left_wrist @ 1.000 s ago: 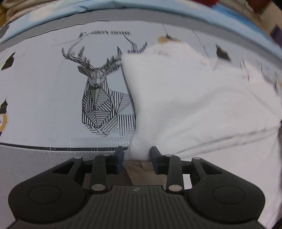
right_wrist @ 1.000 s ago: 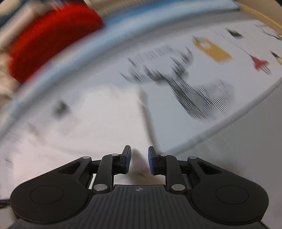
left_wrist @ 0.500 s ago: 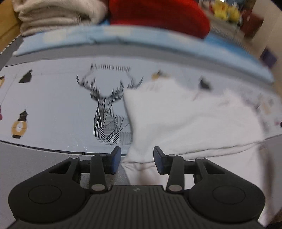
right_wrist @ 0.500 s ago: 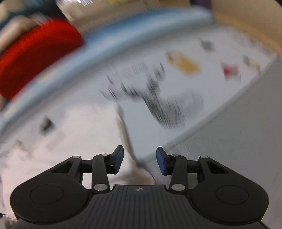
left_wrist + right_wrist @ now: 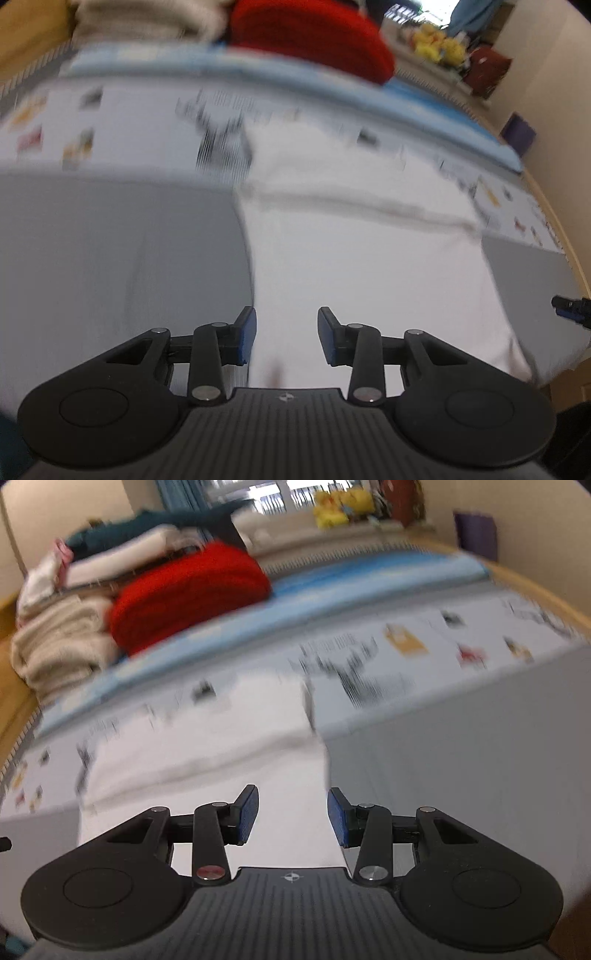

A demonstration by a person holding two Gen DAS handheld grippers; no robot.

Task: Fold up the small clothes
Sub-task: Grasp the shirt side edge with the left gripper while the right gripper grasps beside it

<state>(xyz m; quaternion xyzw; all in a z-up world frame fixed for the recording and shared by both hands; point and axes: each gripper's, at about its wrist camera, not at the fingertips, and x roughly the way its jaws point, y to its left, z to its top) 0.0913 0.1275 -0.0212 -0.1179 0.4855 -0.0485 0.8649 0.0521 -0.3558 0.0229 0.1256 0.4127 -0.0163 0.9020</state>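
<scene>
Both tools, left tool (image 5: 286,334) and right tool (image 5: 293,814), hang spread and empty above the white garment (image 5: 369,266), whose loose fold could slump open.

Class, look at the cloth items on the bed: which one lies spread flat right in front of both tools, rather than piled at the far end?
The white garment; the red and cream ones sit bundled at the far end.
</scene>
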